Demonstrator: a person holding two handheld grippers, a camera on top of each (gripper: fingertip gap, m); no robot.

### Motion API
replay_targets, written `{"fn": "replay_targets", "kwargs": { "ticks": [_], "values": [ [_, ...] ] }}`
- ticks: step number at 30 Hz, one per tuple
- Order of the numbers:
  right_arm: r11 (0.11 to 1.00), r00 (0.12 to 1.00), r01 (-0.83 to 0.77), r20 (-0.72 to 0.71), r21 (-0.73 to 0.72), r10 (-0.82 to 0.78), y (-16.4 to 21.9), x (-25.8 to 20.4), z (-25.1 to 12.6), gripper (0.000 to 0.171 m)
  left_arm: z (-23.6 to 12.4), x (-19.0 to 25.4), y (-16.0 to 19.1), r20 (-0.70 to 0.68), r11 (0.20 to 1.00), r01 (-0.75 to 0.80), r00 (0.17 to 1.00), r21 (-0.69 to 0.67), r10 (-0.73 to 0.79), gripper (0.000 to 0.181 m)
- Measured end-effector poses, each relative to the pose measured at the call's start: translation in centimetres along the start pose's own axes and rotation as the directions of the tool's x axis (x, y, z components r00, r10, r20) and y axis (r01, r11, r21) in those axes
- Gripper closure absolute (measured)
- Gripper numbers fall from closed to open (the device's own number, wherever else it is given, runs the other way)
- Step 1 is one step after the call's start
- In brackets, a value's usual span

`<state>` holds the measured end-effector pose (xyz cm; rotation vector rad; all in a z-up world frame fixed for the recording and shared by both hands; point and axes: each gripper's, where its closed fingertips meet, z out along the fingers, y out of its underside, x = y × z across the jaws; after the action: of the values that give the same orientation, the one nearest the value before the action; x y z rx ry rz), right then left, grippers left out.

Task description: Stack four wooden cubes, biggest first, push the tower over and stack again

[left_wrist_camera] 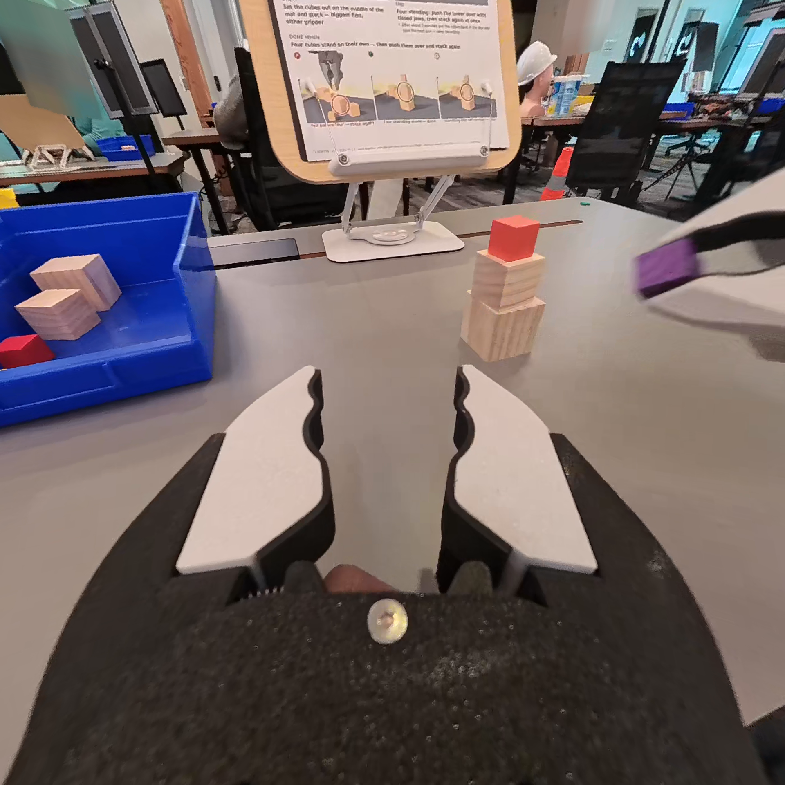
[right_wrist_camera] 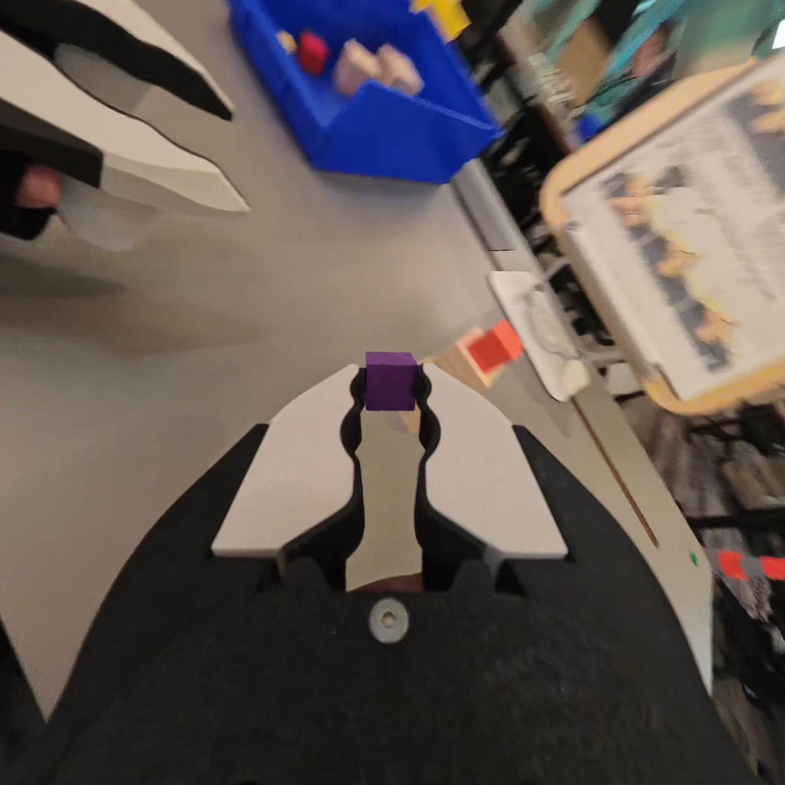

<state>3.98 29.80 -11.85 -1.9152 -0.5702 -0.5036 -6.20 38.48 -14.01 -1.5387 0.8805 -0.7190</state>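
Between the right tool's (right_wrist_camera: pixel 390 374) tips sits a purple cube (right_wrist_camera: pixel 390 382); only the left view shows the left tool (left_wrist_camera: pixel 388 378) spread.

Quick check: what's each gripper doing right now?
Left gripper: open, empty.
Right gripper: shut on purple cube.
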Motion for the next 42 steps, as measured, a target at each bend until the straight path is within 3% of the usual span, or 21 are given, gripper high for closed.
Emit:
{"fn": "replay_targets", "kwargs": {
  "ticks": [6,10,16,20,25,28,31,34,42],
  "values": [
    [0.963,0.936,-0.259,-0.229,0.075,0.269,7.1,1.2,-7.0,0.149,0.2,0.6,0.0,0.013,1.0,-0.013,1.0,-0.001,0.013,0.121],
    [0.905,0.857,-0.401,-0.291,0.14,0.425,10.8,1.7,-9.9,0.149,0.3,0.3,0.1,0.033,1.0,-0.004,0.999,-0.008,0.004,0.121],
    [0.882,0.826,-0.44,-0.308,0.169,0.472,11.7,3.0,-10.8,0.149,0.4,0.3,0.2,0.036,1.0,-0.006,0.999,-0.012,0.006,0.121],
    [0.91,0.872,-0.383,-0.263,0.156,0.412,10.3,3.8,-9.2,0.149,0.3,0.5,0.2,0.031,1.0,-0.022,0.999,-0.01,0.022,0.121],
    [0.99,0.99,-0.139,0.025,0.035,0.138,3.7,7.1,-4.2,0.149,0.3,0.7,0.3,0.018,1.0,-0.027,0.999,-0.011,0.027,0.122],
    [0.997,0.981,0.067,0.183,-0.049,-0.057,0.6,9.2,0.0,0.149,0.4,0.9,0.3,0.009,0.999,-0.036,0.999,-0.017,0.036,0.122],
    [0.967,0.882,0.232,0.443,-0.108,-0.162,-0.3,8.9,3.8,0.149,0.4,1.1,0.4,0.004,0.999,-0.048,0.999,-0.016,0.048,0.122],
    [0.933,0.778,0.309,0.614,-0.186,-0.135,0.2,8.4,6.2,0.149,0.3,1.3,0.3,-0.004,0.998,-0.058,0.998,-0.011,0.058,0.122],
    [0.892,0.649,0.385,0.757,-0.238,-0.078,1.1,7.8,9.0,0.149,0.1,1.2,0.5,-0.025,0.998,-0.055,0.998,-0.021,0.054,0.121]
  ]
}}
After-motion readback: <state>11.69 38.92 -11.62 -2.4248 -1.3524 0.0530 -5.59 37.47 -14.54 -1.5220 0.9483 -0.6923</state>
